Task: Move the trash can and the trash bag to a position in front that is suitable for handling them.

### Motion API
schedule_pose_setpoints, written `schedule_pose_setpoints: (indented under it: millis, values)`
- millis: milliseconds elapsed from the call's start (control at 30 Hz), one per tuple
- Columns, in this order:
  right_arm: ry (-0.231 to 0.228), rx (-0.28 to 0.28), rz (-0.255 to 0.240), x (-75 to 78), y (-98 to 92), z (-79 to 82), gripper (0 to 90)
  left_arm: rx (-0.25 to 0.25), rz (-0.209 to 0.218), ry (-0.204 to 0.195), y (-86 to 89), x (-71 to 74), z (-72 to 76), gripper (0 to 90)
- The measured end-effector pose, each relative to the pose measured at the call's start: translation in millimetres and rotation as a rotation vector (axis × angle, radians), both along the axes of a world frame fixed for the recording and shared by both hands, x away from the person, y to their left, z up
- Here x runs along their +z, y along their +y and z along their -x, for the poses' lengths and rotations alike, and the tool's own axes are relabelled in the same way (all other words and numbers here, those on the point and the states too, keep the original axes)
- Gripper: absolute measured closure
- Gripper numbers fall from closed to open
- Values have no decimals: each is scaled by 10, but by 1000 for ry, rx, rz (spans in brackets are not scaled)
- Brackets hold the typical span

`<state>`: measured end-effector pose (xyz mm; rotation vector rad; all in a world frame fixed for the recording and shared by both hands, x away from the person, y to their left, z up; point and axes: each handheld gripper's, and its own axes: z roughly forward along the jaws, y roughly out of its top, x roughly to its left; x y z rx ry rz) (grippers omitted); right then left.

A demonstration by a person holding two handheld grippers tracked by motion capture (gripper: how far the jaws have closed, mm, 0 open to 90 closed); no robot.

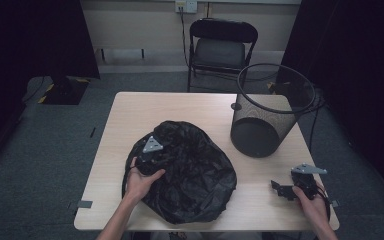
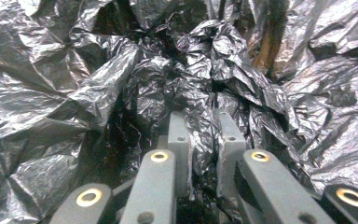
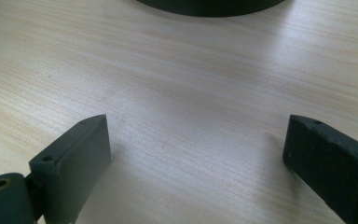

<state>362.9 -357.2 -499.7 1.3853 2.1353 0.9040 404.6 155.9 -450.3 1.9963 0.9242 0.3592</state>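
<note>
Pinching a fold of the crumpled black bin bag (image 2: 200,116), our left gripper (image 2: 204,140) has its jaws closed on the thin plastic, with a ridge of film pressed between the two grey pads. From the high view, the bag (image 1: 190,175) lies in a wide, rumpled heap on the pale wooden table (image 1: 130,107), towards our left and centre, and our left hand (image 1: 142,182) rests on its near left edge. Our right gripper (image 3: 196,149) sits low over bare tabletop at the near right, jaws spread wide and holding nothing. A black mesh wastebasket (image 1: 267,117) stands tilted at the far right of the table, well apart from the bag. We judge the step in hand to be lifting the bag by this pinch to find its mouth. To do it well, we should keep the grip firm, raise slowly so the film unfolds rather than tears, and bring the right gripper across to catch an opposite edge.
</note>
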Motion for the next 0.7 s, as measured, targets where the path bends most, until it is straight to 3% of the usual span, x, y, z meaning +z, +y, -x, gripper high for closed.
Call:
schedule_pose_setpoints:
  millis: [100, 600, 700]
  values:
    - [0, -3, 0, 0, 3, 0, 66, 30, 26, 5, 178, 9, 16, 803]
    - [1, -6, 0, 0, 6, 0, 65, 135, -15, 14, 711, -31, 163, 802]
    - [0, -6, 0, 0, 6, -1, 65, 147, 5, 17, 803, -36, 187, 802]
